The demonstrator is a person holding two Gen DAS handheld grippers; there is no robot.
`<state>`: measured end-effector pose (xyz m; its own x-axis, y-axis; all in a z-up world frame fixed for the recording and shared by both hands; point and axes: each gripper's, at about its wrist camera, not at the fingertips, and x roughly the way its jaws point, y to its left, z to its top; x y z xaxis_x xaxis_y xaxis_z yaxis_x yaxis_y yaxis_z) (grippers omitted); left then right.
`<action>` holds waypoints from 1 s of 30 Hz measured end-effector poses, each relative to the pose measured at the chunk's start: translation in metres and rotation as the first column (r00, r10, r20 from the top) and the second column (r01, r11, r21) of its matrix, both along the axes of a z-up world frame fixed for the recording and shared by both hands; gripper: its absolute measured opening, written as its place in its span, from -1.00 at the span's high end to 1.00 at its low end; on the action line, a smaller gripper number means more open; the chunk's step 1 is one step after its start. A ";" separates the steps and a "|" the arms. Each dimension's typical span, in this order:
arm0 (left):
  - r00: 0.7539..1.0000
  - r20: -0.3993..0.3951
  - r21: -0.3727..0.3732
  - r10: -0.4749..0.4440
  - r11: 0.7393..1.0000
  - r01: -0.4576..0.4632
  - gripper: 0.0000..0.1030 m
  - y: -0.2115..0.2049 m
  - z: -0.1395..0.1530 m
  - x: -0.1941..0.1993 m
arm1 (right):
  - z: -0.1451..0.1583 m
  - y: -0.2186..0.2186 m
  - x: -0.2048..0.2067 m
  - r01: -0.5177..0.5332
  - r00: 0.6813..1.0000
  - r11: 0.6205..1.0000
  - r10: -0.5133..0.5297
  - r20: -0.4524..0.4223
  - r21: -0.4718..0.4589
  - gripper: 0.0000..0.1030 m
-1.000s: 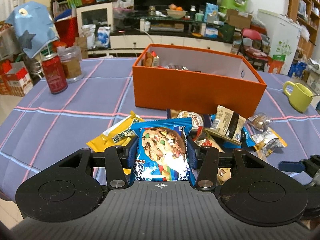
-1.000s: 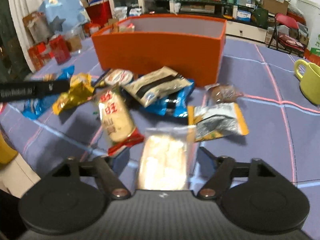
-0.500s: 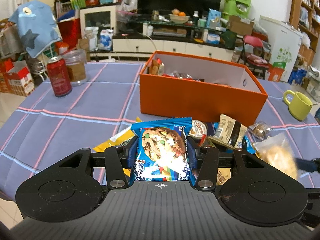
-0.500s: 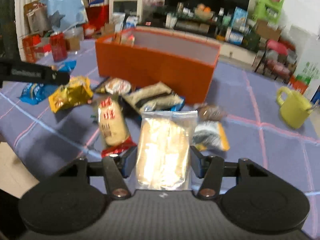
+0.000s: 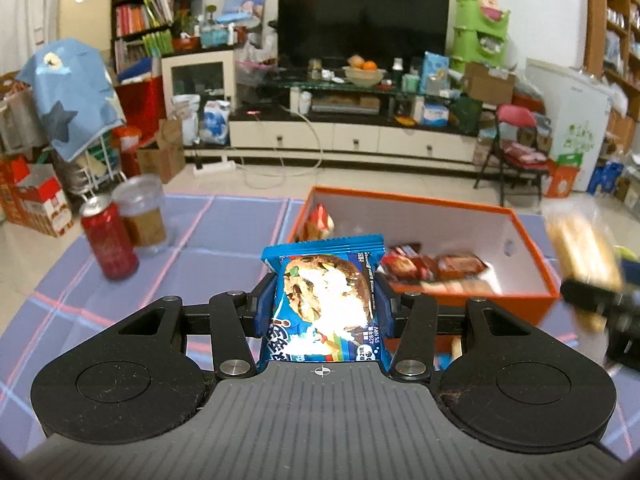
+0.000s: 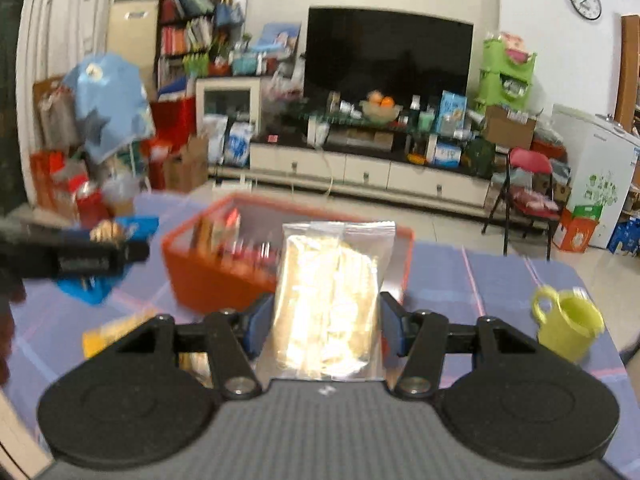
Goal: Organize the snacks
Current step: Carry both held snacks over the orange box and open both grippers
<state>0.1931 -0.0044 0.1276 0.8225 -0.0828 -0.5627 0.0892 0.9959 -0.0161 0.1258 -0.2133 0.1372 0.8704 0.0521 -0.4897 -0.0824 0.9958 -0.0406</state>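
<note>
My left gripper (image 5: 324,280) is shut on a blue chocolate-chip cookie packet (image 5: 324,300), held upright above the table just in front of the orange box (image 5: 532,248). Several wrapped snacks lie inside the box. My right gripper (image 6: 324,312) is shut on a clear packet of pale crackers (image 6: 328,292), also raised before the orange box (image 6: 192,276). In the left wrist view the right gripper (image 5: 592,300) and its cracker packet (image 5: 580,240) show blurred at the box's right end. The left gripper (image 6: 100,256) appears at the left of the right wrist view.
A red can (image 5: 110,240) and a clear plastic cup (image 5: 142,212) stand at the table's left. A green mug (image 6: 568,320) sits to the right of the box. A yellow packet (image 6: 108,332) lies on the blue checked cloth below the grippers.
The right gripper closed on the clear cracker packet and lifted it off the table. Both grippers rose with their packets, so the box's inside now shows.
</note>
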 end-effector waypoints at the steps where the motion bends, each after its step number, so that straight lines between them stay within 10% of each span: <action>1: 1.000 -0.004 0.002 0.000 1.000 0.000 0.59 -0.003 -0.001 0.012 | 0.004 -0.001 0.014 0.007 1.000 1.000 -0.008 0.010 0.024 -0.10; 8: 0.990 -0.031 -0.154 -0.135 0.980 0.129 0.59 0.005 0.001 0.081 | -0.003 -0.009 0.095 0.019 1.000 0.992 -0.017 -0.014 0.127 -0.10; 30: 0.999 -0.035 0.056 -0.040 0.998 0.042 0.59 -0.047 -0.035 0.133 | -0.042 -0.004 0.152 0.099 0.993 0.989 -0.091 -0.082 0.106 -0.10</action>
